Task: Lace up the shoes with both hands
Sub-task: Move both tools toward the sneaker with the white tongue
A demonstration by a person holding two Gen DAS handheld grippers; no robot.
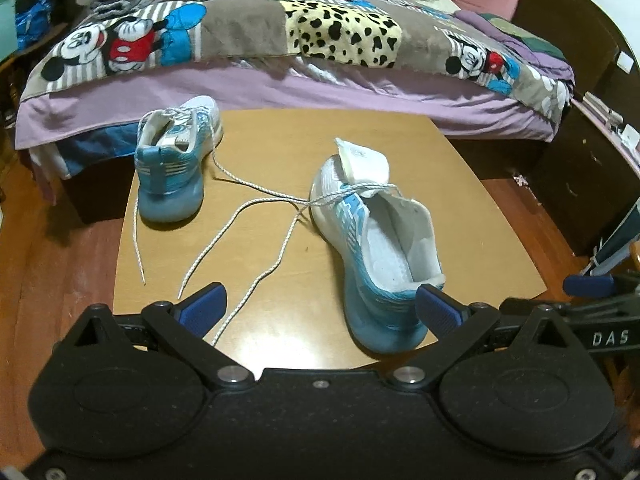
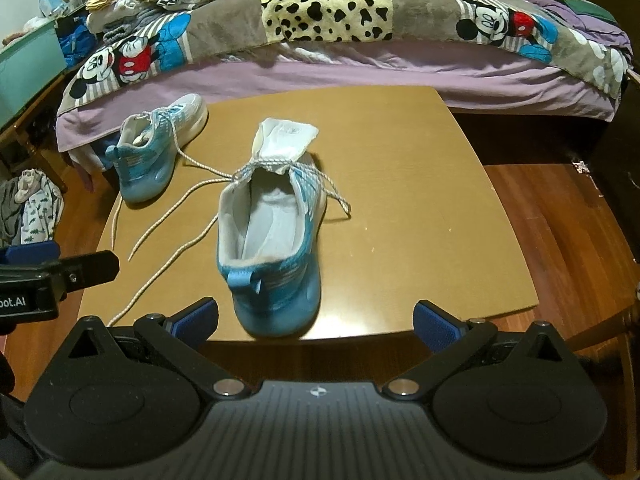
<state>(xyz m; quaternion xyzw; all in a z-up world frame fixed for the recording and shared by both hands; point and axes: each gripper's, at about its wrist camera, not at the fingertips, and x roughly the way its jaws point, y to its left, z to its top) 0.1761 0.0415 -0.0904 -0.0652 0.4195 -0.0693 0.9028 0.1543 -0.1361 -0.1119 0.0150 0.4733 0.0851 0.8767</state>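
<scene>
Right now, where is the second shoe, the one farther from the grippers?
The far shoe stands at the table's far left corner, heel toward the cameras, close to the bed. In both views it is up and left of the near shoe.

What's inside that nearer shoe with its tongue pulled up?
Inside the nearer shoe only a white insole and pale lining show; nothing else lies in it. The toe end is hidden under the raised tongue and laces.

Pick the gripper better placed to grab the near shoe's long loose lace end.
Left. The lace end trails right between the open left gripper fingers, by the near shoe. The right gripper, also open, faces the shoe's heel, with the lace off to its left.
</scene>
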